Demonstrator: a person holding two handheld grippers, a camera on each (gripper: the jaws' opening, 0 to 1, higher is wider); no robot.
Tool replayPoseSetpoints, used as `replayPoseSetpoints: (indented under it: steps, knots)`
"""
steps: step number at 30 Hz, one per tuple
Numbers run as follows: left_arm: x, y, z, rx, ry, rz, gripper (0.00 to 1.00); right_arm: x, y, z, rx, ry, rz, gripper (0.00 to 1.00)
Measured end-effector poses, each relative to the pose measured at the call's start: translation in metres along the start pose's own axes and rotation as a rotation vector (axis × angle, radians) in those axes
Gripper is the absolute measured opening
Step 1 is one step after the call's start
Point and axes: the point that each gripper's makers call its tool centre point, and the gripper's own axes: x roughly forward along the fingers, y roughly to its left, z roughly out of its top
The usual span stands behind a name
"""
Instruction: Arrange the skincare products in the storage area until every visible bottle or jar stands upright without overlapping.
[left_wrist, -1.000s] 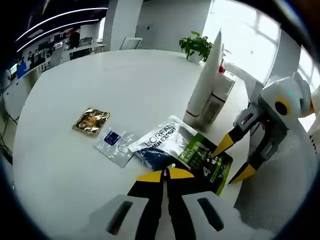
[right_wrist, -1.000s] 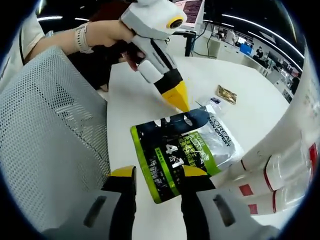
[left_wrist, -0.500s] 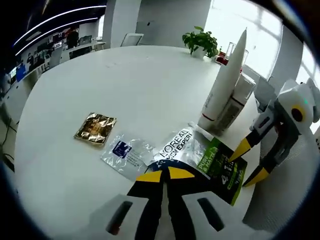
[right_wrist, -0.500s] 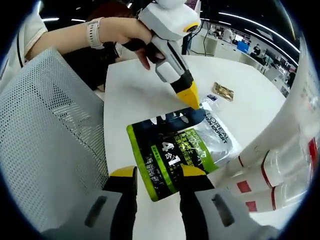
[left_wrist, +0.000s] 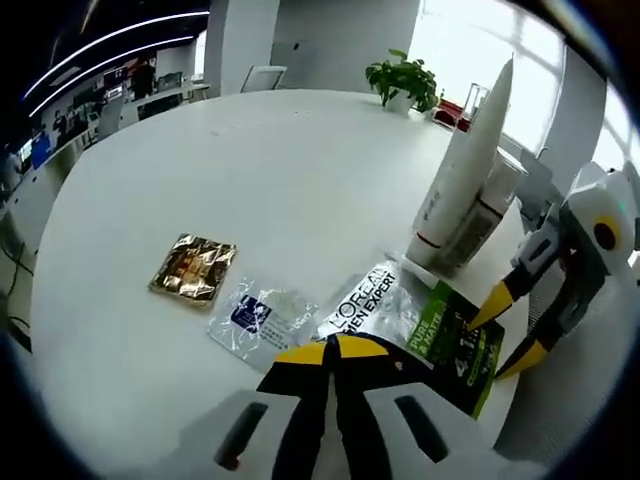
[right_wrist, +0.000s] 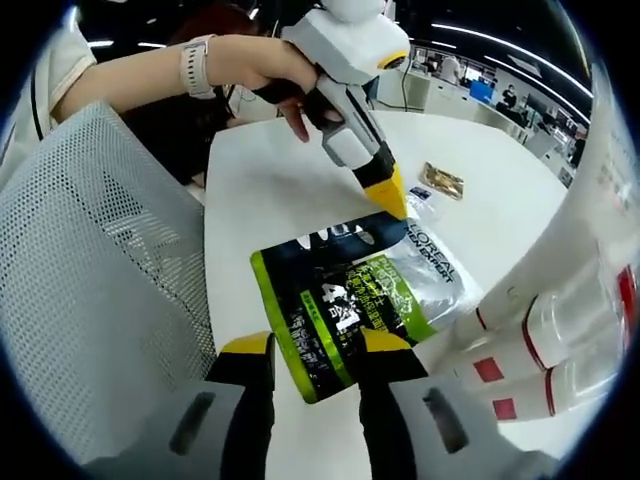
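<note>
- White round table holds all the items; grey mesh basket sits at its edge, beside the sachets.
- Tall white tube stands upright, cap down, w/ a squat white bottle touching behind it. In right gripper view both lie sideways across the frame, red bands showing.
- Green/black sachet flat on table, overlapping silver L'Oreal sachet; both just beside the tube's base.
- Small clear sachet w/ blue patch next to the silver one; gold sachet a bit apart.
- Left gripper: jaws together, tips over the sachets' edge; can't tell if pinching one.
- Right gripper: jaws apart, either side of green sachet's near end.
</note>
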Motion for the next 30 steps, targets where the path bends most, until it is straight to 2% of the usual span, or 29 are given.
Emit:
replayPoseSetpoints:
  steps: [7, 9, 12, 16, 21, 30]
  knots:
    - [-0.007, 0.004, -0.004, -0.011, 0.014, 0.017, 0.01, 0.001, -0.001, 0.000, 0.002, 0.000, -0.003, 0.33]
    - [-0.009, 0.005, -0.004, -0.008, 0.016, 0.034, 0.04, 0.000, 0.000, 0.000, 0.004, 0.000, -0.003, 0.33]
    - [-0.008, 0.003, -0.009, -0.024, 0.030, 0.011, 0.10, 0.001, 0.000, 0.000, -0.002, 0.002, -0.005, 0.33]
    - [-0.008, -0.002, -0.009, -0.032, 0.032, -0.006, 0.07, 0.001, -0.001, 0.000, -0.003, 0.003, -0.011, 0.32]
    - [-0.006, -0.002, -0.006, -0.024, 0.022, 0.003, 0.06, 0.001, -0.002, 0.000, -0.002, 0.002, -0.014, 0.31]
    - [0.000, 0.013, 0.001, -0.028, -0.005, 0.036, 0.04, 0.002, -0.009, 0.001, 0.013, -0.001, -0.030, 0.32]
